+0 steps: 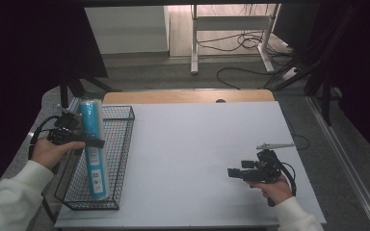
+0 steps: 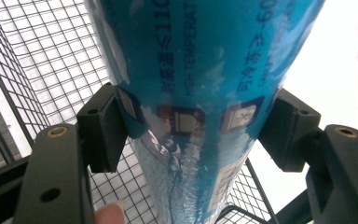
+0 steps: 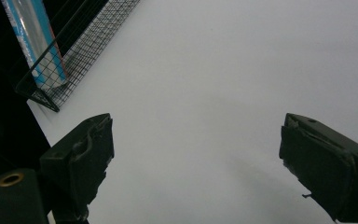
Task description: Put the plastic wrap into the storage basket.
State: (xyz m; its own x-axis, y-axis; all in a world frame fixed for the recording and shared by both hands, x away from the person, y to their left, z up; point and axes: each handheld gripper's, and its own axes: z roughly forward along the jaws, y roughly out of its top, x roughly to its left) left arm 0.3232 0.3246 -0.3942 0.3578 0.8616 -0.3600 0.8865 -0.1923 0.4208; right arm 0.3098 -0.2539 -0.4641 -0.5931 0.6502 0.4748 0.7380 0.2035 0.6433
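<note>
Had left tongs [image 1: 87,141] clamped on blue roll [image 1: 93,149], roll lying lengthwise in wire basket [image 1: 120,159] at bench [image 1: 197,159] left edge. Kept right tongs [image 3: 193,158] wide open, empty, near right.

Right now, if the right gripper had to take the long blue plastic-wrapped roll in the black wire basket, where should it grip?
Probably the upper half of the blue plastic-wrapped roll, across its round width, coming from the open table side. It lies lengthwise in the black wire basket, its far end raised above the rim, where the left gripper clamps it.
</note>
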